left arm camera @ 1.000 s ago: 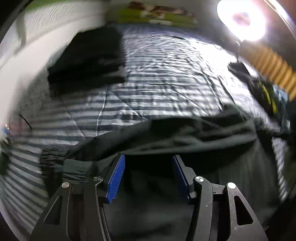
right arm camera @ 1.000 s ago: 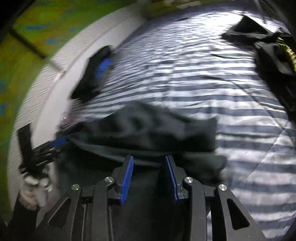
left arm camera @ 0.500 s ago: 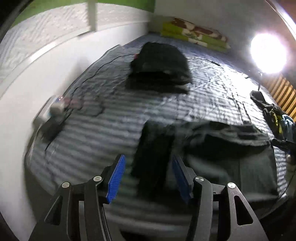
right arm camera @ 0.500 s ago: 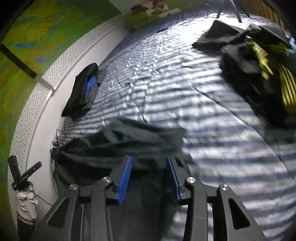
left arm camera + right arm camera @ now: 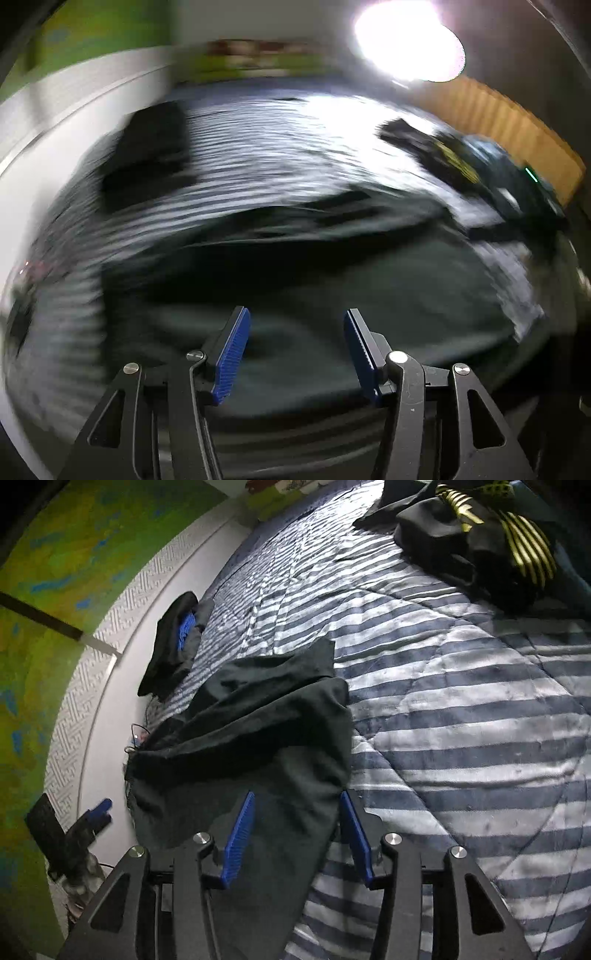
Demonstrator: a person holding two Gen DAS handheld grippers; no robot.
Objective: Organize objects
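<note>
Dark garment (image 5: 258,738) lies released near the bed (image 5: 461,709) edge; right tool (image 5: 295,827) is opening, left tool (image 5: 295,347) spread, both empty.

No text, label, brand, number or sign can be read in either view.

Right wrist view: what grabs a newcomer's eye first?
The rumpled dark fabric garment sprawled on the blue-and-white striped quilt, just ahead of the right gripper, whose blue-padded jaws are opening over its near edge. Then the black-and-yellow striped clothes pile at top right.
</note>
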